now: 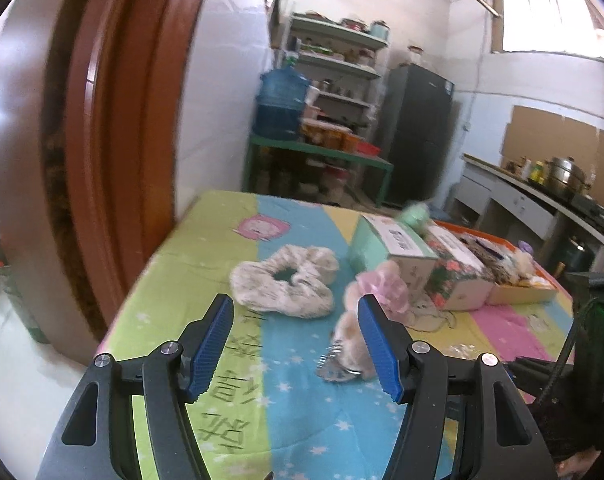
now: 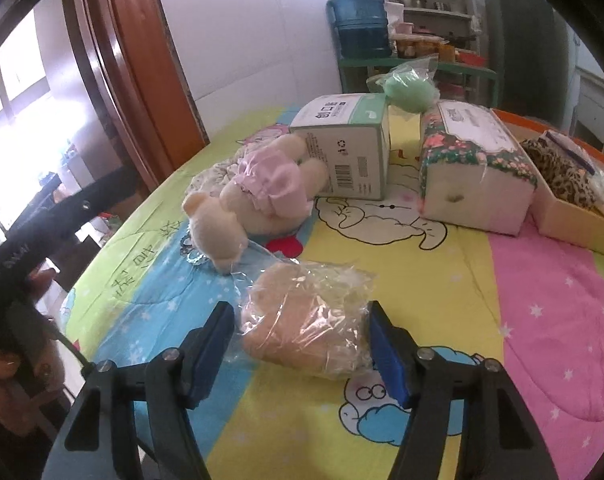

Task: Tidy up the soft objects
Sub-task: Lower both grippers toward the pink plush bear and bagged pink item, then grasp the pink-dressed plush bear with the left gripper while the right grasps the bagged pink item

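Observation:
My left gripper (image 1: 298, 344) is open and empty above the colourful cloth-covered table (image 1: 294, 408). Ahead of it lies a cream scrunchie (image 1: 286, 280); a plush bear in a pink dress (image 1: 378, 292) lies by its right finger, with a metal clip (image 1: 338, 368) at the bear's near end. My right gripper (image 2: 302, 352) is open, with a tan soft thing in a clear plastic bag (image 2: 310, 320) between its fingers. The bear (image 2: 254, 196) lies beyond it, on its side. A green soft thing in a bag (image 2: 408, 86) rests at the far side, behind the boxes.
A mint-and-white carton (image 2: 346, 148) and a floral tissue box (image 2: 474, 164) stand mid-table. An orange tray (image 2: 574, 212) holding leopard-print fabric is at the right. A wooden door frame (image 1: 114, 120) borders the table's left. Shelves, a water jug and a fridge stand behind.

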The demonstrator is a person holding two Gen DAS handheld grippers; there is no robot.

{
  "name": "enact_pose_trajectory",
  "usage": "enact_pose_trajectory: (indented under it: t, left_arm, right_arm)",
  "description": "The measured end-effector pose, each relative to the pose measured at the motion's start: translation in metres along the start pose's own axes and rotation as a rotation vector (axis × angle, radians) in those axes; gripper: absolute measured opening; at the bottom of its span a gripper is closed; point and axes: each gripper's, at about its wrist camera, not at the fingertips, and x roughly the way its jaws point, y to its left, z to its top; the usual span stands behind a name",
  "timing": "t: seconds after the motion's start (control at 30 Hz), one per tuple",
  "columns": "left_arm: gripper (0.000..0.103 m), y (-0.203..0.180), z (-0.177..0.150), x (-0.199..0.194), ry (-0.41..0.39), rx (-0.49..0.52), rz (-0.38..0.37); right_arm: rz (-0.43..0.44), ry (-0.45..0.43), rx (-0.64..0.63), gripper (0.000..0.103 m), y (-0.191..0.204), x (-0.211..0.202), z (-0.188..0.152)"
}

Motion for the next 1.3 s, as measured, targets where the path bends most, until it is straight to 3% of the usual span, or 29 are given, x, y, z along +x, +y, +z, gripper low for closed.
enact_pose_trajectory:
  t: [0.2, 0.33, 0.43, 0.63, 0.73, 0.8, 0.87, 1.07, 1.3]
  left_arm:
    - [0.066, -0.008, 0.001, 0.026, 0.097, 0.020, -0.171]
    - [0.066, -0.024, 0.001, 0.049, 0.172, 0.109, -0.247]
    - [0.066, -0.036, -0.002, 0.061, 0.198, 0.164, -0.261]
    - [0.066, -0.050, -0.002, 0.088, 0.277, 0.169, -0.283]
    - [0.066, -0.058, -0.001, 0.093, 0.280, 0.182, -0.290]
    - [0.058, -0.066, -0.002, 0.099, 0.298, 0.195, -0.279]
    - [0.040, -0.068, -0.005, 0.103, 0.321, 0.202, -0.274]
    - [0.033, -0.066, -0.008, 0.103, 0.324, 0.187, -0.271]
    - [0.033, -0.065, -0.011, 0.094, 0.295, 0.137, -0.290]
  right_arm:
    - [-0.041, -0.057, -0.014, 0.066, -0.009, -0.018, 0.002]
    - [-0.043, -0.095, -0.016, 0.066, -0.013, -0.031, 0.007]
    - [-0.043, -0.099, -0.010, 0.066, -0.015, -0.033, 0.006]
    - [-0.031, -0.086, 0.008, 0.066, -0.018, -0.030, 0.005]
    - [-0.026, -0.082, 0.020, 0.066, -0.021, -0.029, 0.005]
    - [-0.030, -0.080, 0.021, 0.066, -0.023, -0.029, 0.006]
    - [-0.031, -0.081, 0.022, 0.066, -0.024, -0.029, 0.006]
    - [-0.026, -0.079, 0.034, 0.066, -0.027, -0.028, 0.006]
    - [-0.031, -0.102, 0.033, 0.066, -0.030, -0.036, 0.008]
